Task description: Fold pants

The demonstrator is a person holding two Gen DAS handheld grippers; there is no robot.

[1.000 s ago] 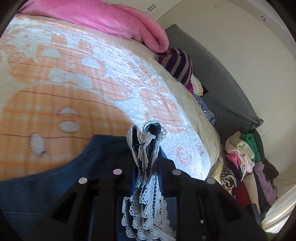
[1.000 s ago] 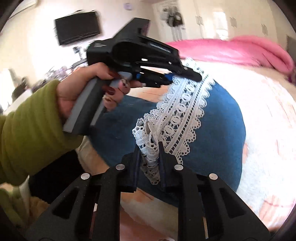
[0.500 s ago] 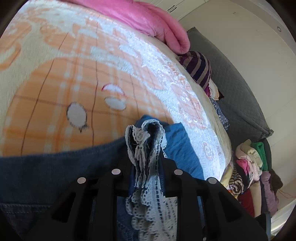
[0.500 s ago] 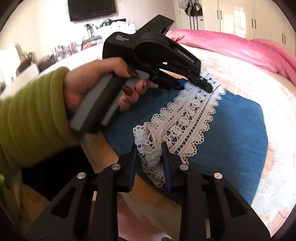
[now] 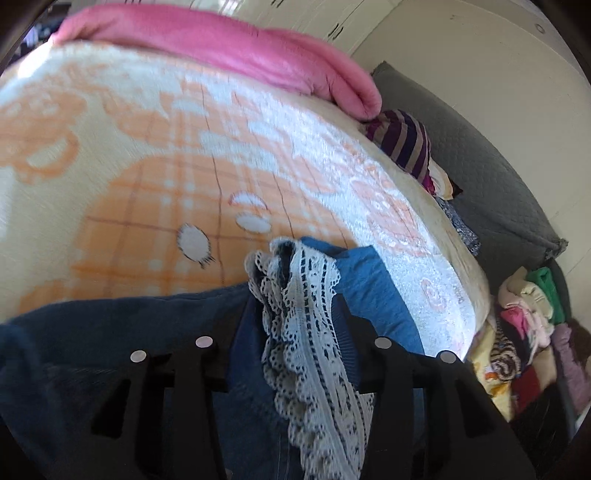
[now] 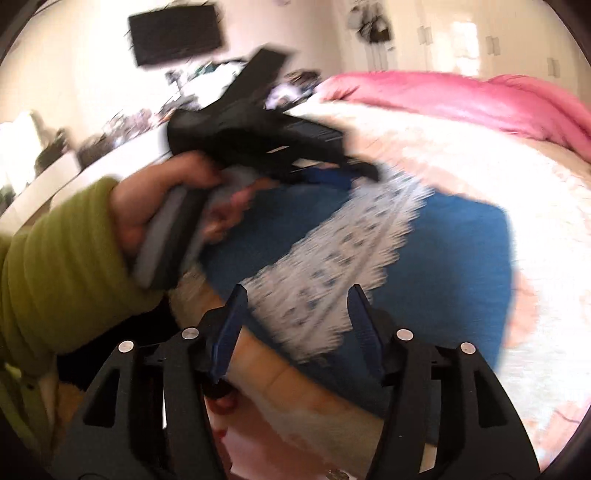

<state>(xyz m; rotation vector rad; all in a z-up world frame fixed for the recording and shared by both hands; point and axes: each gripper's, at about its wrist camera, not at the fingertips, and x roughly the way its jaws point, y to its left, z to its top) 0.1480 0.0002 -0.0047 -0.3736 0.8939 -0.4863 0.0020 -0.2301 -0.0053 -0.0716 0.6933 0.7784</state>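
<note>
Blue pants (image 5: 373, 284) with a white lace trim (image 5: 306, 295) lie folded on the bed. In the left wrist view my left gripper (image 5: 295, 310) has the bunched lace standing loosely between its fingers, and its jaws are opening. In the right wrist view my right gripper (image 6: 297, 291) hovers over the lace trim (image 6: 343, 254) on the pants (image 6: 461, 258). Its blue pads (image 6: 229, 325) are wide apart, still opening, and not touching the cloth. A hand in a green sleeve (image 6: 55, 266) holds the left gripper (image 6: 369, 173) at the far end of the lace.
An orange and white bedcover (image 5: 147, 166) carries the pants, with a pink blanket (image 5: 258, 48) at its far end. A striped garment (image 5: 402, 144), a grey cushion (image 5: 498, 192) and a pile of clothes (image 5: 528, 332) are off the bed's right side. A dark screen (image 6: 177, 33) hangs on the wall.
Both grippers were shut on the lace trim and have spread their jaws. The lace has dropped from the right gripper onto the pants. The left gripper has moved lower over the bed.
</note>
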